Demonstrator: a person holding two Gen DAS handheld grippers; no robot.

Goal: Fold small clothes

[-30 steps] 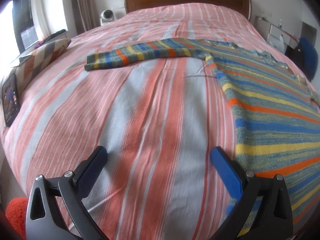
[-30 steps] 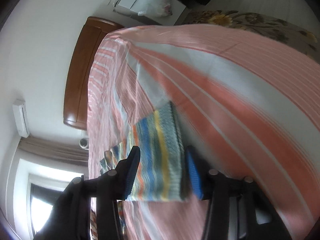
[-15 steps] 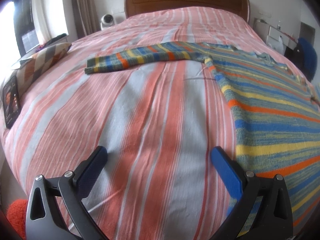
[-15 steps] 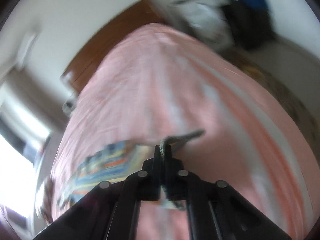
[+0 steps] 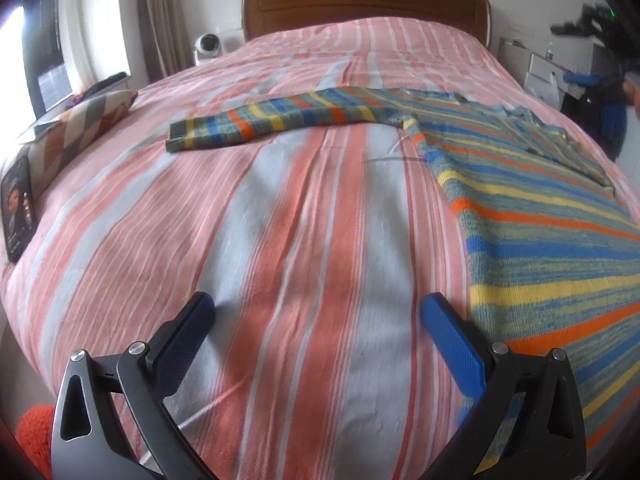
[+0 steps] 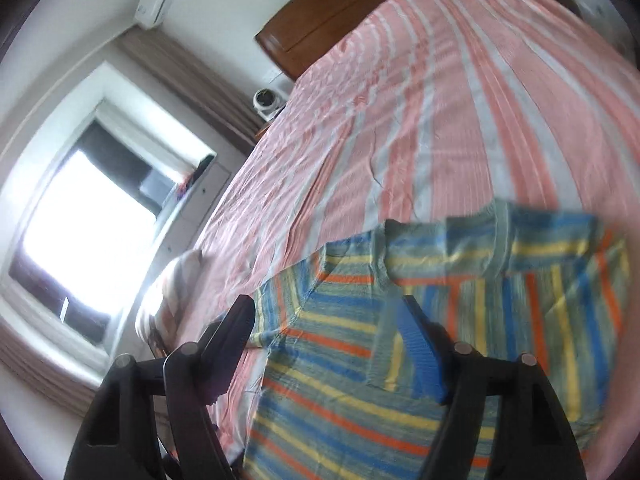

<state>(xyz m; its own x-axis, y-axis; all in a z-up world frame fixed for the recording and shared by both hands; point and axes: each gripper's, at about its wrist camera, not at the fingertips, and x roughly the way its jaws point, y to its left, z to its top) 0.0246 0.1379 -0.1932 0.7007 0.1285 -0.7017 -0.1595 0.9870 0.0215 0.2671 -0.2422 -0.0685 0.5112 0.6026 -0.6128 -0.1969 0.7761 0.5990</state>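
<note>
Jaws on the right gripper [image 6: 328,332] stand wide apart and hold nothing, where half a second ago they were clenched on an edge of the knit. That release is the change that matters: the right sleeve [image 6: 520,280] of the multicoloured striped knitted sweater [image 6: 360,392] now lies folded across the chest, its stripes running crosswise to those of the body beneath it. The gripper hovers just above the garment, apart from it as far as the blurred right wrist view shows.

Jaws on the left gripper [image 5: 318,326] are spread open too, as they were a second ago, with only the pink, white and grey striped bedsheet [image 5: 304,220] between them. Its right fingertip sits just beside the sweater's hem edge. From the left wrist view the sweater [image 5: 532,216] lies flat on the right part of the bed, and its left sleeve [image 5: 280,120] stretches straight out toward the checked pillow [image 5: 80,128], well apart from the left gripper.

My reading is that the first sleeve fold is done and the second is due. The outstretched sleeve is the natural next target for the left gripper, which would need to reach forward to the cuff. The knit looks soft and loose, so a pinch near the cuff may drag the shoulder and disturb the folded side.
</note>
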